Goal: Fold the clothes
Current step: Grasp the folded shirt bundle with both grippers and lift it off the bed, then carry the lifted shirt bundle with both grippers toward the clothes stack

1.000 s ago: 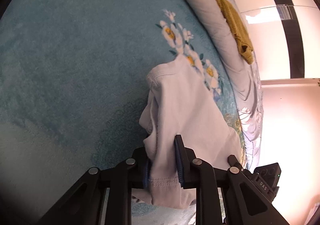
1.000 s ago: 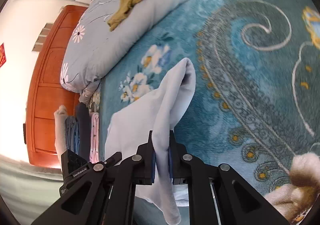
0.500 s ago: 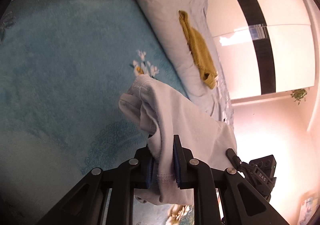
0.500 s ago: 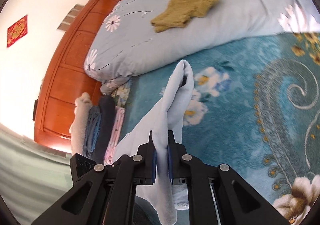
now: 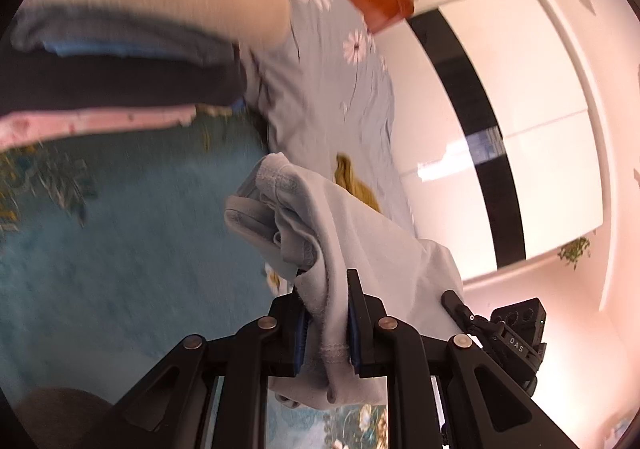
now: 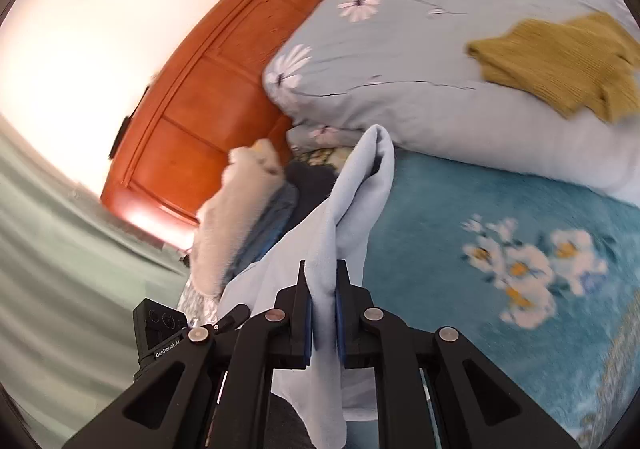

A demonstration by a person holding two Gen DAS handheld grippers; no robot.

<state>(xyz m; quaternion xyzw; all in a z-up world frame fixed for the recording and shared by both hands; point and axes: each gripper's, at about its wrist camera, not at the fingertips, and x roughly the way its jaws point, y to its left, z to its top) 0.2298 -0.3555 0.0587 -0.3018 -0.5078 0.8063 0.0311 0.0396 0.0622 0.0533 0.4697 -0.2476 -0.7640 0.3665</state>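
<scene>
Left claw [image 5: 327,323]: closed on the hemmed edge of a pale blue garment [image 5: 360,249], cloth pinched between both pads; the bunched seam stands up past the fingertips. Right claw [image 6: 321,311]: closed on another edge of the same garment [image 6: 340,217], which rises in a doubled fold beyond it and hangs loose below. Held at two points, the cloth is off the bed, apparently so it can be carried as one folded piece rather than dragged.

Beneath: teal floral blanket [image 6: 500,249]. Far side: pale flowered duvet [image 6: 420,81] with a mustard knit [image 6: 560,61] lying on top, unfolded. Far left: stack of folded clothes [image 6: 248,217], cream over dark over pink, against the orange wooden headboard [image 6: 208,89]. Both views face this stack; it is the likely place to set the garment down.
</scene>
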